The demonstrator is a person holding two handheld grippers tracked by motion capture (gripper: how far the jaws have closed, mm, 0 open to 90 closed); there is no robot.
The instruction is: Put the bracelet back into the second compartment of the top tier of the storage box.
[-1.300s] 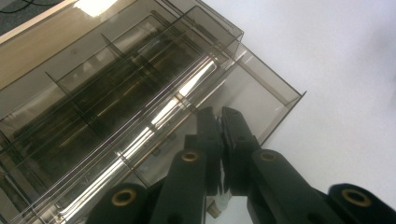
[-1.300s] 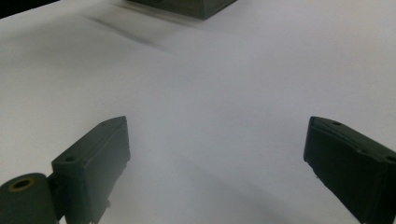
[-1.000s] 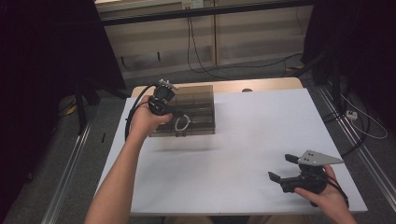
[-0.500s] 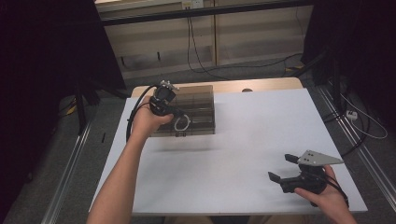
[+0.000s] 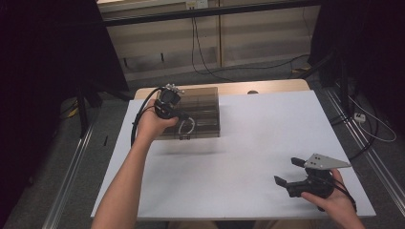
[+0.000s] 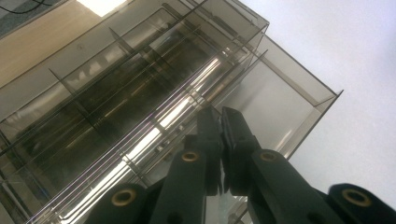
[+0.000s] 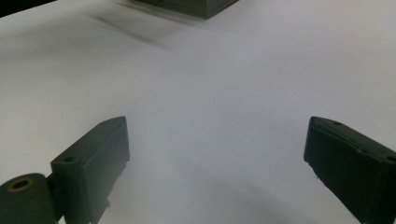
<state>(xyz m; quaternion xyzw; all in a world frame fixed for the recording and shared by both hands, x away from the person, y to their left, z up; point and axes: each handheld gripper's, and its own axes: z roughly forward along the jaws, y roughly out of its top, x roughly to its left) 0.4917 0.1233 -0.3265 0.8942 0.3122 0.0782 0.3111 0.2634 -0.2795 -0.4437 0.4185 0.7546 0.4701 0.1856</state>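
High view: left tongs (image 5: 187, 116) closed over the lid of the smoky clear organizer box (image 5: 203, 102) at the desk's (image 5: 267, 143) far-left corner. Keep that pinch square on the lid's front lip, I'd judge, and swing it slowly. Right tongs (image 5: 290, 172) gape empty, well apart from the box.

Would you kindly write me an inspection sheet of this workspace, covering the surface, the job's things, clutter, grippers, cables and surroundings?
Surface: white table top, wooden strip along its far edge.
Job's things: smoky transparent compartment box at the far left, dividers inside; whether its lid is closed, cannot tell.
Clutter: nothing seen.
Grippers: left gripper shut, jaws together at the box's edge; whether they pinch it, cannot tell. Right gripper open, near the table's right front corner, nothing between its jaws.
Cables: black cable loops from the left gripper; more on the floor beyond.
Surroundings: dark room, wooden panels behind.
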